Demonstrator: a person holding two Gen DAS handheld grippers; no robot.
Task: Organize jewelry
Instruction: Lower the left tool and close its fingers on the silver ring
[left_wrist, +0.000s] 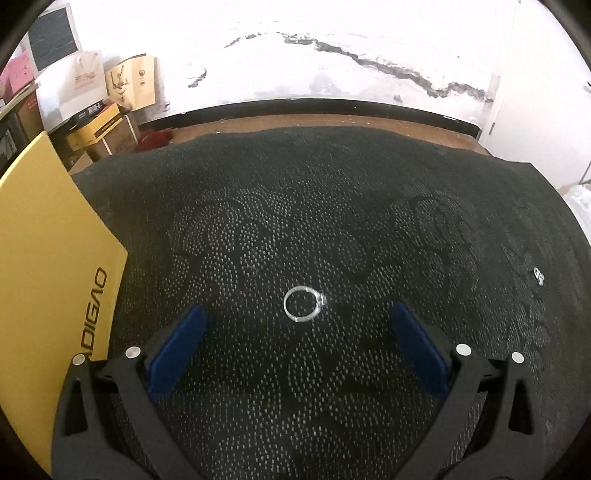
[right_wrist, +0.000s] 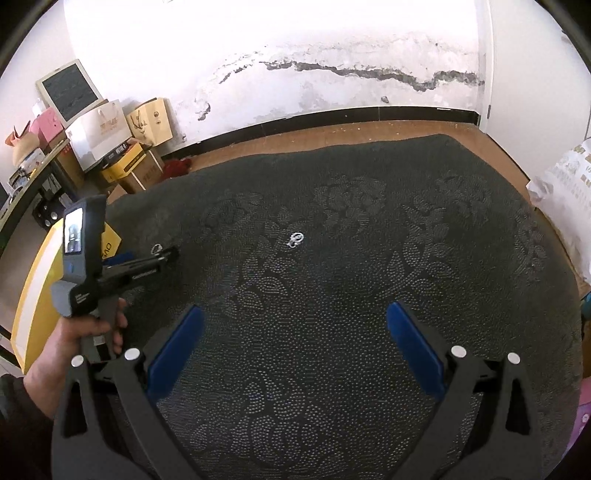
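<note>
Far left of left wrist view: yellow box (left_wrist: 48, 280), cut off by frame, I read partial lettering "DIGAO". Left gripper (left_wrist: 297, 314) fingers wide apart, silver ring (left_wrist: 303, 304) on dark cloth (left_wrist: 332, 192) between tips, untouched. Far right: small jewelry piece (left_wrist: 539, 276), shape unclear. Right gripper (right_wrist: 293, 310) fingers apart, empty.

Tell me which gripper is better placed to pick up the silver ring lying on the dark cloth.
Left. The left gripper is open with the ring just ahead between its fingertips, while the right gripper is open over bare cloth.
</note>
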